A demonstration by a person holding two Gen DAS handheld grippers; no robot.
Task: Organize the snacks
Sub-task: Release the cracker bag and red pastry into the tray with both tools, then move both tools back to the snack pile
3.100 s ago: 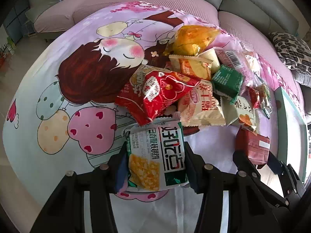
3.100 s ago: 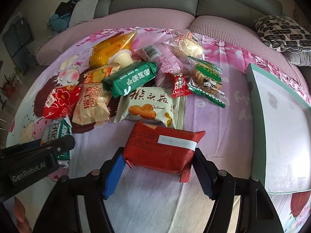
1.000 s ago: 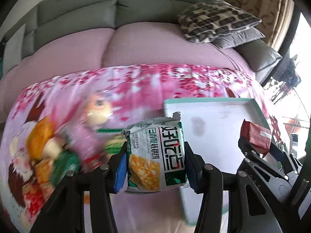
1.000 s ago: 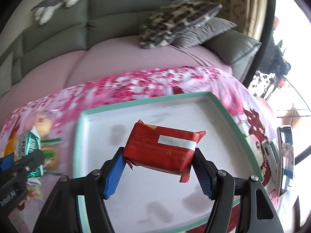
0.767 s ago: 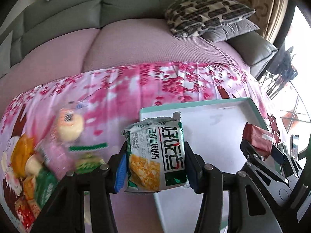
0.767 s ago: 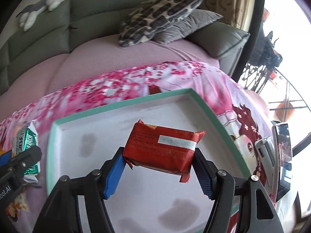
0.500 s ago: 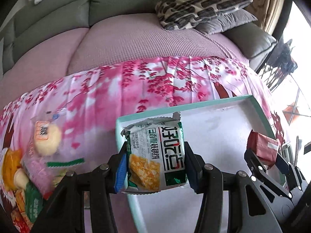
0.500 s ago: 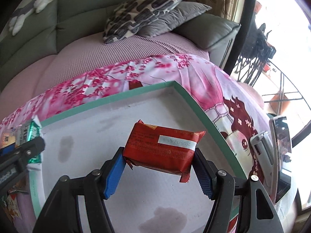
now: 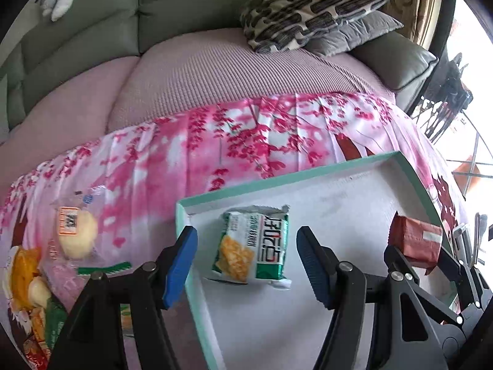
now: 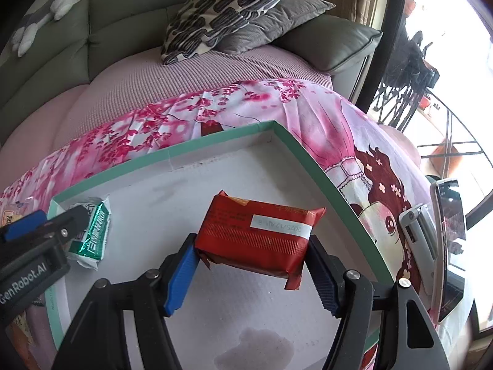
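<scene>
A white tray with a teal rim (image 9: pixel 277 178) (image 10: pixel 215 135) lies on the pink floral cloth. My left gripper (image 9: pixel 246 265) is open over the tray's left corner. A green and white cracker packet (image 9: pixel 252 246) lies flat in the tray between its fingers, and shows in the right wrist view (image 10: pixel 92 231) too. My right gripper (image 10: pixel 251 274) is shut on a red snack packet (image 10: pixel 258 237) and holds it over the tray's right half. That red packet also shows in the left wrist view (image 9: pixel 416 240).
Several loose snacks lie left of the tray, among them a clear-wrapped bun (image 9: pixel 75 231) and an orange bag (image 9: pixel 21 268). A phone (image 10: pixel 446 246) lies right of the tray. A grey sofa with patterned cushions (image 9: pixel 308 6) stands behind.
My left gripper has opened and let go of the cracker packet, which now lies in the tray. Both grippers swung from the snack pile to over the tray.
</scene>
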